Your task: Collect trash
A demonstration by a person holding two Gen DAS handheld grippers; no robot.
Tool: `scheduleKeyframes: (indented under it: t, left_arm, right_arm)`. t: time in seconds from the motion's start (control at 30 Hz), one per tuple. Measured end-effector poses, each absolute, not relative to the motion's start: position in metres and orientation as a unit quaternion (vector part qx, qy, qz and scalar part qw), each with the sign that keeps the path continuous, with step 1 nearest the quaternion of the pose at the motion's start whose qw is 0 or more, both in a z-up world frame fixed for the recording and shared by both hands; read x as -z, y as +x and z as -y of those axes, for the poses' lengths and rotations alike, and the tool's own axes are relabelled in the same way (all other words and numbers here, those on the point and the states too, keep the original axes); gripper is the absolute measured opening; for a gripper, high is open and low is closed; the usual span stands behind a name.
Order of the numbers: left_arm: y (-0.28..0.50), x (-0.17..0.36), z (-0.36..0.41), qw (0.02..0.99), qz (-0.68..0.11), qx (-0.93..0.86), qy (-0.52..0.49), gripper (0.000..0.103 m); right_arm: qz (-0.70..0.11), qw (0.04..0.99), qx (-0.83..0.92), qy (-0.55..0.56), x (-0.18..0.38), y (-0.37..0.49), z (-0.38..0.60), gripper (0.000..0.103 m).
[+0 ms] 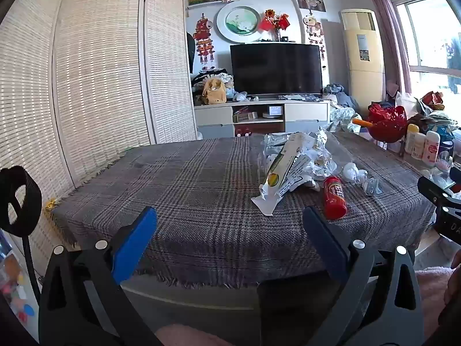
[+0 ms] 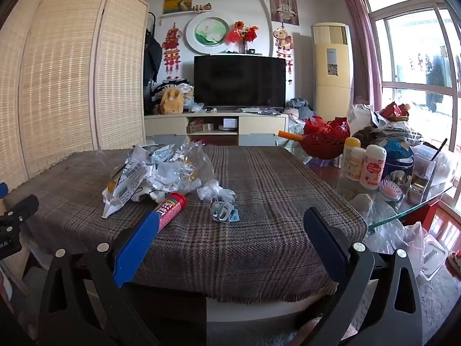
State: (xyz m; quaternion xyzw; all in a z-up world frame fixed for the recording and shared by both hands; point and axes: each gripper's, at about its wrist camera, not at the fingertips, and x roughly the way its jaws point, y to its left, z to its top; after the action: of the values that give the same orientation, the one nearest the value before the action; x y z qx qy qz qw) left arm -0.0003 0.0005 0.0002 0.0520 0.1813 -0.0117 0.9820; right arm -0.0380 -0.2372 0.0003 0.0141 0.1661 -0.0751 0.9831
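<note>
Plaid tablecloth [image 1: 201, 190] filled mid-frame; the trash pile [image 1: 294, 167] and red tube [image 1: 334, 199] lay upper right of the left gripper [image 1: 230, 230], untouched. Both it and the right gripper [image 2: 230, 230] gaped apart, empty.

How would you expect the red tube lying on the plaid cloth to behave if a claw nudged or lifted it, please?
The red tube looks round and lies on its side, so a sideways nudge would probably roll it. Its glossy skin may slip between pads. It seems rigid, unlike the crumpled wrappers beside it, so it should hold its shape when squeezed.
</note>
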Motion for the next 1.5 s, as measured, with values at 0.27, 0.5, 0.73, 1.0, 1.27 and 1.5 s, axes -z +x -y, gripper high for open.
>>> scheduleKeyframes:
  t: [0.27,0.5,0.73,1.0,1.27,1.5]
  left_arm:
    - [0.003,0.000,-0.002,0.982,-0.181,0.011,0.052,0.096]
    - [-0.002,-0.005,0.000,0.983,-0.178,0.013,0.052,0.096]
    - [-0.006,-0.013,-0.002,0.983,-0.179,0.016,0.046,0.096]
    - [-0.003,-0.007,-0.001,0.983,-0.178,0.019,0.044,0.096]
    - [-0.004,-0.006,0.001,0.983,-0.177,0.019,0.044,0.096]
    - [-0.003,-0.006,0.001,0.983,-0.176,0.019,0.044,0.096]
  right_arm:
    - [-0.167,0.983,0.074,0.015,0.000,-0.038,0.238,0.100]
    - [-0.168,0.983,0.074,0.016,0.000,-0.036,0.237,0.100]
    - [-0.168,0.983,0.073,0.016,0.001,-0.036,0.238,0.100]
    - [-0.169,0.983,0.073,0.016,0.002,-0.037,0.238,0.100]
    - [-0.169,0.983,0.073,0.018,0.002,-0.036,0.239,0.100]
    - [-0.169,0.983,0.073,0.019,0.001,-0.037,0.241,0.100]
